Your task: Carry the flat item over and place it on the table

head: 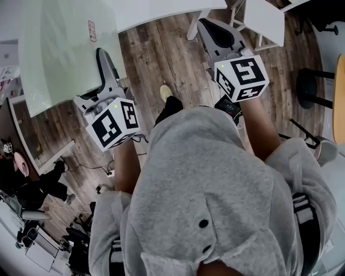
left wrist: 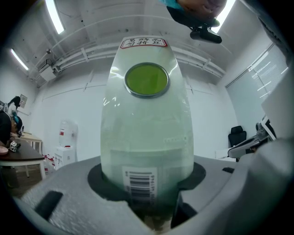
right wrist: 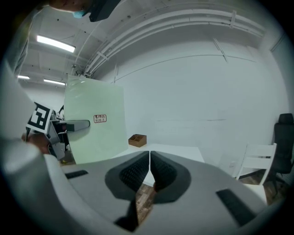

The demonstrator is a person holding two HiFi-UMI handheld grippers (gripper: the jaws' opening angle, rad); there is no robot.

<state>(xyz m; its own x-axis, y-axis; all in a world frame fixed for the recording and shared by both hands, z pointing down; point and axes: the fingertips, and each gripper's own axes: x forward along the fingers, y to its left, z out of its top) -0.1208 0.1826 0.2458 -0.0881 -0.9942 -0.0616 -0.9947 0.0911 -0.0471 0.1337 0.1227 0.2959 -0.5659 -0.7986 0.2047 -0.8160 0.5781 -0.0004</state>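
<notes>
The left hand-held gripper [left wrist: 148, 204] is grasping the pale green translucent panel [head: 67, 51] by one edge, carrying it in the air just short of the white worktop [head: 161, 13]. The right hand-held gripper [right wrist: 149, 170] is riding clenched and empty. The step probably needs the panel's far corners lifting clear of the worktop's edge, with the white chair [head: 264, 20] crowding the right.

wood-plank floor [head: 161, 59], white walls [right wrist: 197, 92], a white chair [right wrist: 257, 160] (strip lights [right wrist: 55, 43] overhead).
</notes>
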